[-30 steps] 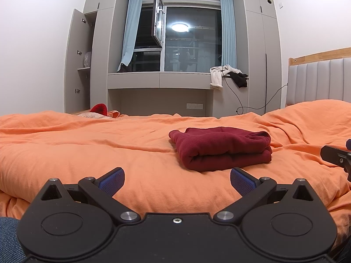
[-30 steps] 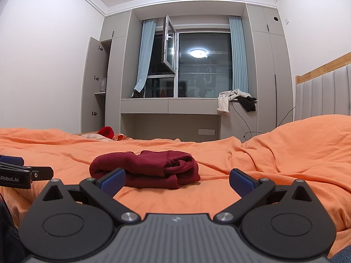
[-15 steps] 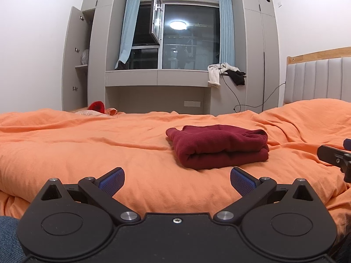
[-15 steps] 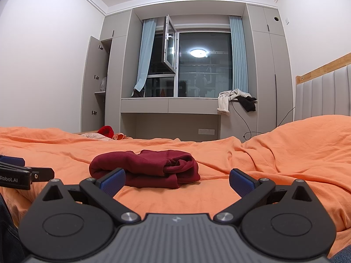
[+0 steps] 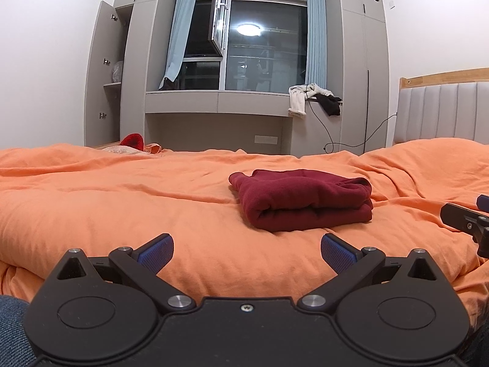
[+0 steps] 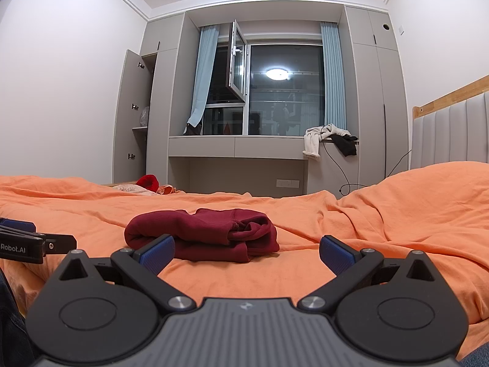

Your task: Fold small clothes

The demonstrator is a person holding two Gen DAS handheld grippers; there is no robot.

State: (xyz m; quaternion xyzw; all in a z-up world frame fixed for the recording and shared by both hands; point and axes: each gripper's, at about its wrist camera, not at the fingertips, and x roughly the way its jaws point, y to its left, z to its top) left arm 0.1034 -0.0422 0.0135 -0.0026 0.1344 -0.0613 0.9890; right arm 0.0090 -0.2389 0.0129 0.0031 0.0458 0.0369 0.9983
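Observation:
A dark red garment lies folded in a compact stack on the orange bedcover; it also shows in the right wrist view. My left gripper is open and empty, low over the cover, a short way in front of the garment. My right gripper is open and empty, also short of the garment. The right gripper's tip shows at the right edge of the left wrist view. The left gripper shows at the left edge of the right wrist view.
The padded headboard stands at the right. A red item and pale cloth lie at the bed's far edge. White and black clothes hang on the window ledge with a cable. An open cupboard stands at the far left.
The left wrist view has tilted and shifted slightly, so the garment sits a little lower and further left in it. Both grippers stay open; the garment has not moved.

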